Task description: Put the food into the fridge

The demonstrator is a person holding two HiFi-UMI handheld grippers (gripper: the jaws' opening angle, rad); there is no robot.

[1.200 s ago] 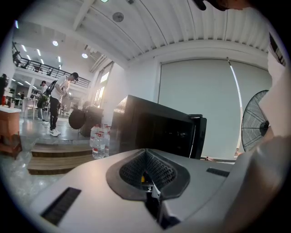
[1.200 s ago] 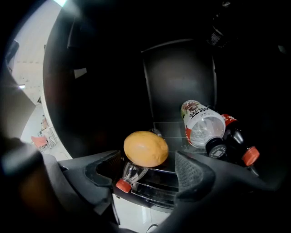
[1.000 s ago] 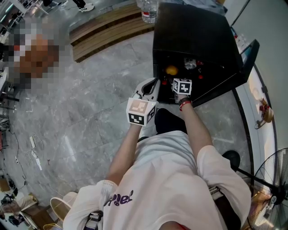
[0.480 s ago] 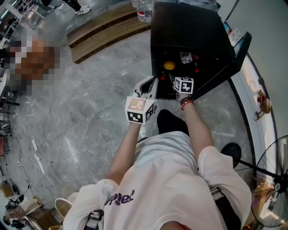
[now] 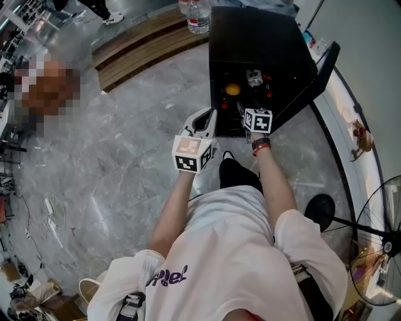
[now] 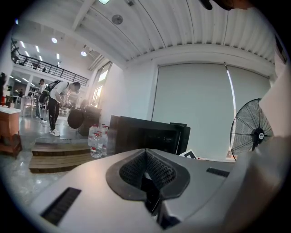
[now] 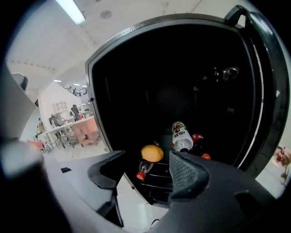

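Observation:
A small black fridge [image 5: 263, 44] stands on the floor with its door [image 5: 316, 75] swung open to the right. On its shelf lie an orange fruit [image 5: 232, 89] and a white-labelled bottle [image 5: 254, 78]. In the right gripper view the fruit [image 7: 152, 153], the bottle [image 7: 182, 135] and a red-capped bottle [image 7: 142, 171] sit on a wire shelf. My right gripper [image 7: 146, 160] is open in front of the opening; its jaws have just been closing with nothing between them. My left gripper [image 5: 207, 119] hangs left of the fridge, shut and empty, its pads [image 6: 146, 164] together.
Water bottles [image 5: 197, 15] stand on a wooden platform [image 5: 144, 37] behind the fridge. A floor fan [image 5: 376, 263] is at the lower right, beside a white ledge [image 5: 357, 144]. Cables [image 5: 50, 213] lie on the grey floor at left. A person [image 6: 57, 104] bends over far off.
Both grippers have lifted and drawn slightly back from the fridge opening. The right jaws stand a little narrower than before. The food inside has not moved.

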